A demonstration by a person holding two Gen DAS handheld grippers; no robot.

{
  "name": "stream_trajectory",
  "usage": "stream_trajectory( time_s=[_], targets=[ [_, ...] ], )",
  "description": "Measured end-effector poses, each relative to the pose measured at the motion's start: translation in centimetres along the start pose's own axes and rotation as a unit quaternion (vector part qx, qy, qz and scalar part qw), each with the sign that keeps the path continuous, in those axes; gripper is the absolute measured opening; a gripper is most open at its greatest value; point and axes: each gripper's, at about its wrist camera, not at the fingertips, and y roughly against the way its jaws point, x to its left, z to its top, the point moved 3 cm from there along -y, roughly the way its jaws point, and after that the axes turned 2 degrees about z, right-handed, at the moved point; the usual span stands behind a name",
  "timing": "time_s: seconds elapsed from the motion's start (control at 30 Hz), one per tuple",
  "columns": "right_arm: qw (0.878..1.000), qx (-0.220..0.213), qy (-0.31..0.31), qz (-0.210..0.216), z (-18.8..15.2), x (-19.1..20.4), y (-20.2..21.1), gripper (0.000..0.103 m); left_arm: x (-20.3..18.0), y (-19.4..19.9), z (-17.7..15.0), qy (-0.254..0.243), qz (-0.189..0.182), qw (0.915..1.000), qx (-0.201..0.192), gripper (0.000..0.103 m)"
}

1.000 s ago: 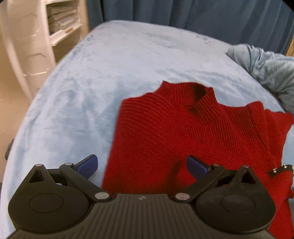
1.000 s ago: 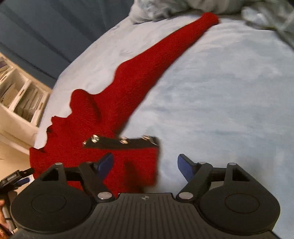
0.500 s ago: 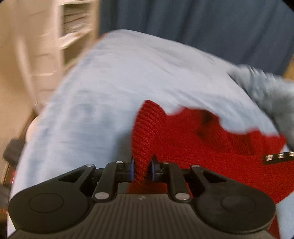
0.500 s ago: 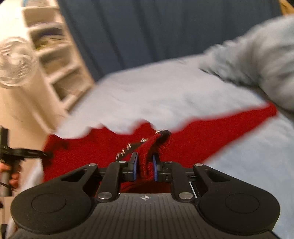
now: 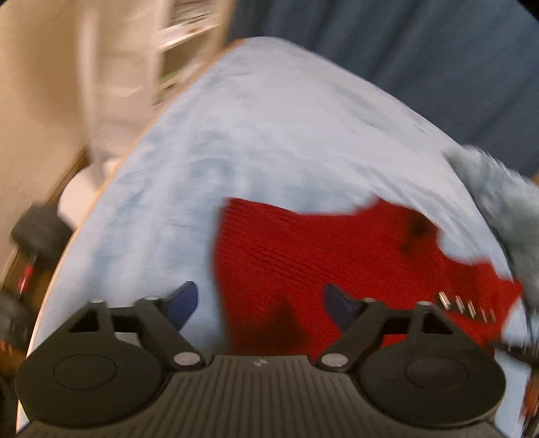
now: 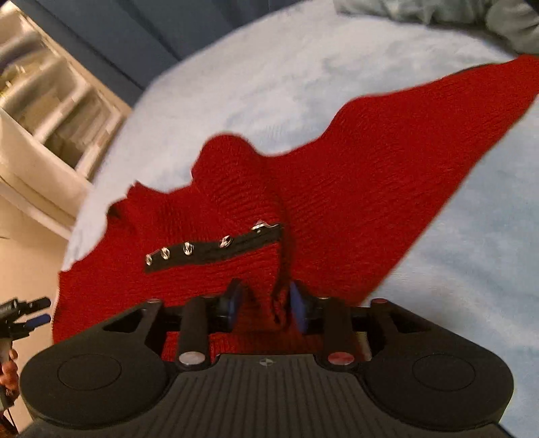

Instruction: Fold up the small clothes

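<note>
A red knit sweater [image 5: 320, 256] lies on a light blue blanket [image 5: 262, 134], its lower part folded up over the body. A black strip with silver snaps [image 6: 215, 249] runs across it and also shows in the left wrist view [image 5: 468, 308]. My left gripper [image 5: 259, 303] is open and empty, just above the sweater's left edge. My right gripper [image 6: 266, 305] has its jaws partly apart with a ridge of the red knit [image 6: 279, 303] standing between them. One sleeve [image 6: 454, 111] stretches away to the far right.
A pile of grey-blue clothes [image 5: 505, 198] lies at the blanket's far right, also in the right wrist view [image 6: 471, 20]. White shelves [image 6: 50, 111] stand left of the bed. A dark blue curtain [image 5: 421, 50] hangs behind. The left gripper [image 6: 23, 313] shows at the left edge.
Both grippers carried the sweater's lower edge up over the body while shut on it. The left gripper has now opened and let go; the right jaws have parted.
</note>
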Motion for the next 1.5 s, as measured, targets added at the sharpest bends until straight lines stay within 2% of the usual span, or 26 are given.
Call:
stream_trajectory(
  time_s=[0.07,0.1,0.17,0.2,0.27,0.3,0.33,0.4,0.53,0.57,0.6,0.63,0.77,0.8,0.87,0.93,1.0,1.07,1.17,1.23,1.3,1.37,1.4,1.43,1.47,1.5],
  targets=[
    [0.998,-0.053,-0.018,-0.027,0.3,-1.9,1.9,0.038,-2.4,-0.4,-1.3,-0.047,-0.004,0.9989,0.007,0.090],
    [0.996,-0.075,-0.039,-0.040,0.5,-3.5,2.7,0.040,-3.2,-1.2,-2.0,-0.080,0.021,0.9965,0.011,0.090],
    [0.983,-0.126,-0.109,-0.080,1.6,-7.1,4.4,0.045,-3.4,-3.3,-3.6,-0.122,0.111,0.9859,0.026,0.089],
    [0.974,-0.149,-0.144,-0.091,2.5,-8.9,5.1,0.050,-2.6,-3.8,-4.0,-0.108,0.117,0.9868,0.031,0.092],
    [0.957,-0.182,-0.194,-0.112,4.6,-12.3,5.7,0.055,-0.6,-3.4,-3.9,-0.035,0.103,0.9937,0.029,0.092],
    [0.953,-0.186,-0.206,-0.120,6.0,-13.8,5.4,0.062,0.2,-3.0,-3.8,-0.014,0.106,0.9940,0.025,0.093],
    [0.952,-0.182,-0.214,-0.122,7.2,-14.8,4.7,0.066,0.6,-2.6,-3.7,-0.004,0.105,0.9942,0.021,0.093],
    [0.944,-0.179,-0.247,-0.127,9.2,-17.0,3.4,0.066,0.7,-1.8,-3.8,-0.002,0.106,0.9942,0.019,0.093],
    [0.932,-0.188,-0.266,-0.156,10.4,-19.0,0.0,0.071,0.3,-0.4,-4.4,0.016,0.107,0.9938,0.022,0.093],
    [0.939,-0.196,-0.235,-0.155,10.4,-18.4,-0.3,0.065,0.4,-0.1,-4.6,0.023,0.107,0.9936,0.026,0.093],
    [0.950,-0.193,-0.196,-0.147,10.7,-17.8,-0.6,0.014,0.6,-0.4,-4.5,0.028,0.108,0.9933,0.028,0.093],
    [0.954,-0.200,-0.172,-0.144,10.9,-17.1,0.0,0.016,0.7,-0.3,-4.6,0.031,0.109,0.9931,0.029,0.093],
    [0.926,-0.264,-0.197,-0.185,8.8,-15.8,7.4,0.016,1.0,0.6,-4.3,0.043,0.111,0.9927,0.014,0.093],
    [0.924,-0.267,-0.196,-0.192,8.0,-16.0,8.7,0.016,1.1,0.8,-4.2,0.052,0.110,0.9926,0.010,0.093],
    [0.930,-0.242,-0.184,-0.206,6.9,-17.4,8.6,0.016,1.4,1.0,-4.2,0.067,0.104,0.9923,0.010,0.093],
    [0.933,-0.190,-0.200,-0.230,6.3,-19.6,6.6,0.016,1.6,1.3,-4.4,0.080,0.100,0.9916,0.013,0.093],
    [0.929,-0.177,-0.206,-0.251,6.0,-20.0,5.7,0.016,1.6,2.1,-4.7,0.086,0.093,0.9918,0.014,0.093],
    [0.928,-0.196,-0.173,-0.266,6.9,-17.5,6.1,0.016,1.7,3.3,-4.8,0.084,0.087,0.9926,0.011,0.093],
    [0.938,-0.239,-0.038,-0.249,9.1,-9.0,7.0,0.016,2.3,5.0,-4.7,0.084,0.085,0.9929,-0.001,0.093],
    [0.940,-0.264,0.047,-0.211,9.0,-1.9,7.4,0.016,2.9,5.7,-4.7,0.097,0.078,0.9922,-0.004,0.093],
    [0.944,-0.267,0.122,-0.152,7.0,6.0,6.9,0.016,3.3,6.3,-5.0,0.112,0.070,0.9913,-0.005,0.093],
    [0.959,-0.223,0.161,-0.065,3.1,13.0,4.8,0.019,3.7,7.1,-5.5,0.120,0.067,0.9906,-0.005,0.093],
    [0.968,-0.175,0.177,-0.019,0.8,15.7,3.2,0.028,3.8,7.6,-5.7,0.121,0.065,0.9905,-0.006,0.093],
    [0.975,-0.104,0.195,0.027,-1.6,18.0,1.4,0.045,4.0,8.1,-5.9,0.121,0.064,0.9905,-0.007,0.093],
    [0.976,-0.012,0.213,0.053,-4.7,20.1,-0.5,0.050,4.2,8.8,-6.1,0.122,0.065,0.9904,-0.009,0.093],
    [0.974,0.033,0.216,0.057,-7.1,21.0,-1.3,0.047,4.4,9.5,-6.3,0.123,0.064,0.9903,-0.012,0.093]
  ],
)
